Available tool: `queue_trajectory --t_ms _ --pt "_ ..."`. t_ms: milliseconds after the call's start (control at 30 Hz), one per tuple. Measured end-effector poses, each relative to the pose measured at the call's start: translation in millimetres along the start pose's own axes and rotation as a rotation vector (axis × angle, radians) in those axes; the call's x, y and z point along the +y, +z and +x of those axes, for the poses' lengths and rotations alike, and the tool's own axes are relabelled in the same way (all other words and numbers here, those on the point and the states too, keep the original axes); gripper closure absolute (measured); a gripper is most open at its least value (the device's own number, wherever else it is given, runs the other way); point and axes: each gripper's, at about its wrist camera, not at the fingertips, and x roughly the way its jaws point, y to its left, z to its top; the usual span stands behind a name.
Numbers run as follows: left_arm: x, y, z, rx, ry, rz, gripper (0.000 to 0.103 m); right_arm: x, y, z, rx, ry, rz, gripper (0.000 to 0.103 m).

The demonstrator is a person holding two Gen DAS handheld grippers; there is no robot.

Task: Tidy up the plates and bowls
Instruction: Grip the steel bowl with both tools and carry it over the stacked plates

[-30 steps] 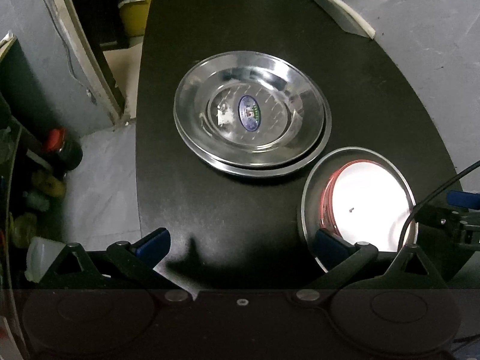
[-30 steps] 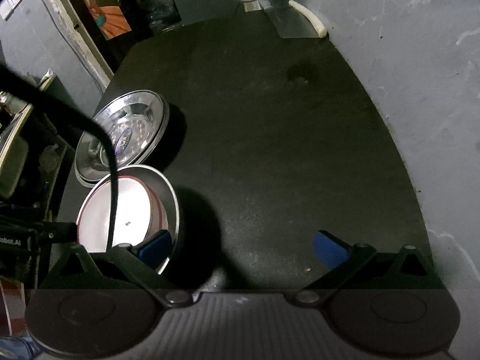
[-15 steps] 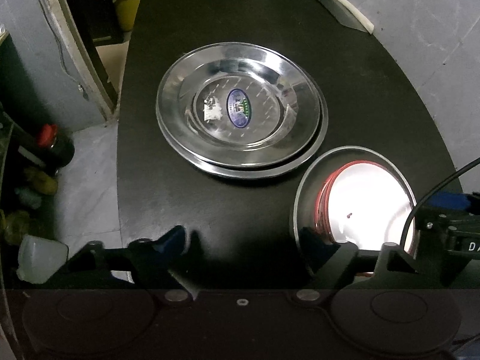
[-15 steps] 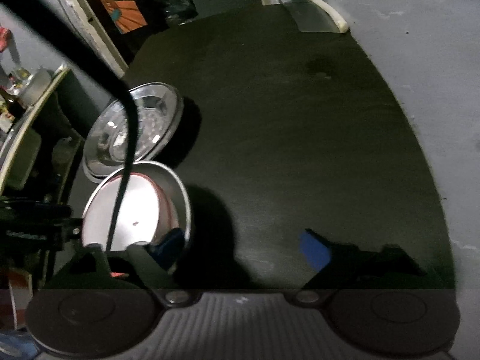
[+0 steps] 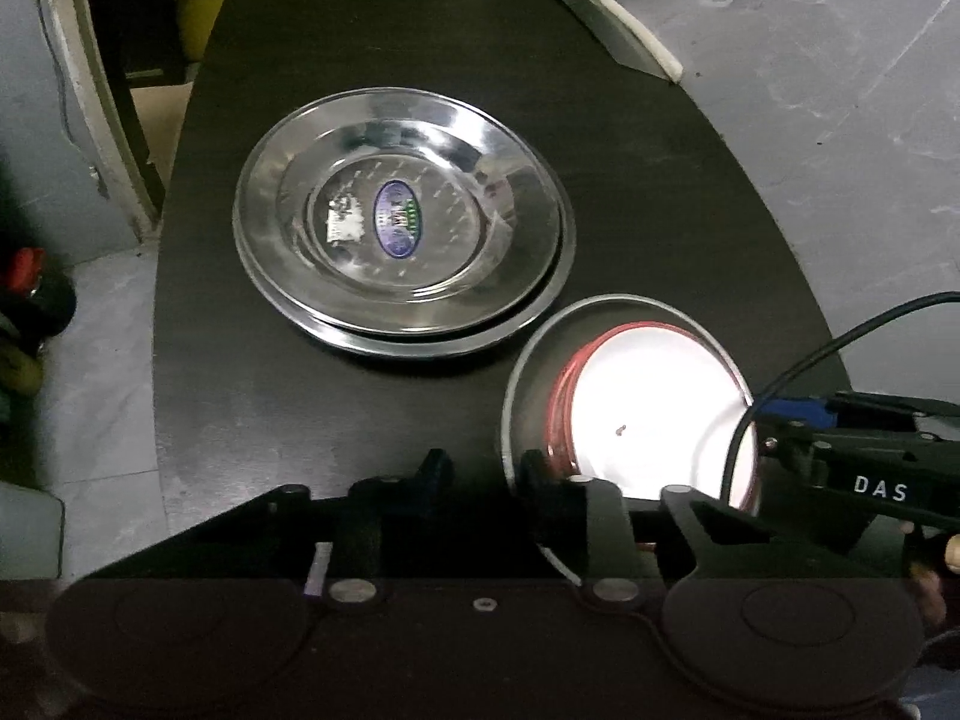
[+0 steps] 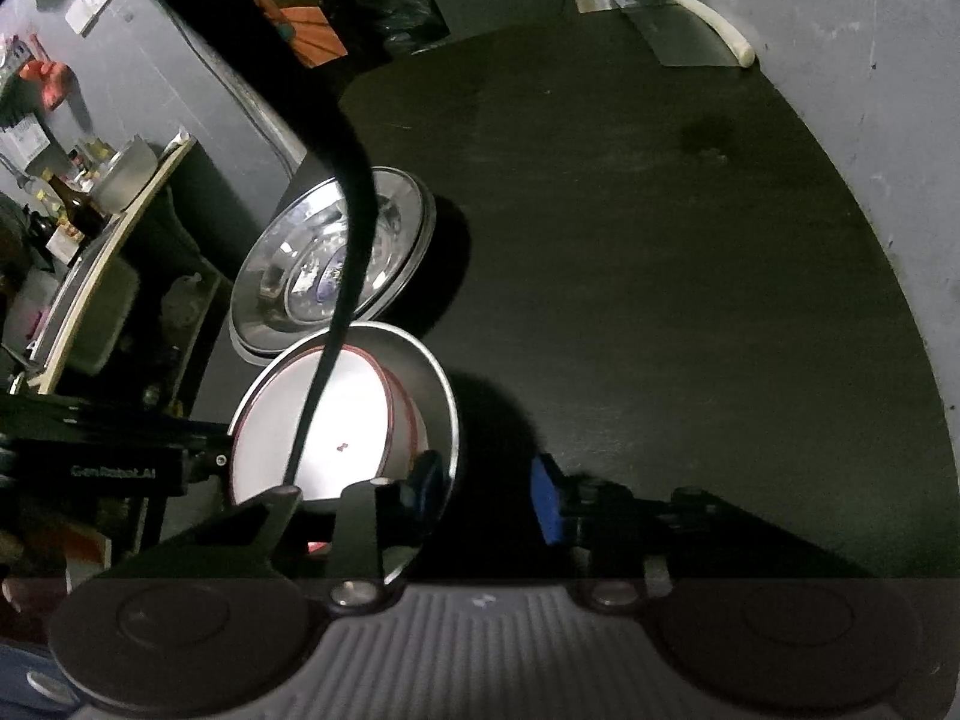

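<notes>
Dark bench [image 5: 660,192]: both my grippers, L [image 5: 480,468] & R [image 6: 486,480], straddled steel bowl [image 5: 528,372] rim, spread; uneven pinch risked tipping.

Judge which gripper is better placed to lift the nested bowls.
Roughly equal: both straddle the steel bowl's rim. The left gripper works the left side, the right gripper the opposite; both remain open.

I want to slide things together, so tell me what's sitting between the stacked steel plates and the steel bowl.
Nothing: in the left wrist view only a thin strip of bare black table separates the stacked steel plates from the steel bowl.
</notes>
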Motion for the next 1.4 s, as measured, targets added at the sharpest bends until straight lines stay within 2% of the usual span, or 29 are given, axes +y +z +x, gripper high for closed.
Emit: queue_trajectory --t_ms 133,267,333,600,800,1400 --pt "1 -1 0 -0.003 -0.008 -0.013 0.079 -3 0 1 0.006 0.017 0.026 0.070" --pt "1 -1 0 -0.007 -0.034 -0.017 0.091 -3 0 1 0.013 0.067 0.049 0.087" --pt "-3 -1 0 -0.004 -0.026 -0.002 0.092 0 1 2 0.019 0.067 0.043 0.090" --pt "-6 0 1 0.008 -0.020 -0.005 0.093 -2 6 2 0.058 0.049 0.101 0.092" --pt "-12 3 6 0.013 -0.034 0.012 0.093 -13 0 -3 0.036 0.053 0.164 0.092" --pt "-35 21 11 -0.010 -0.044 0.010 0.097 -26 -2 -19 -0.011 0.024 0.235 0.092"
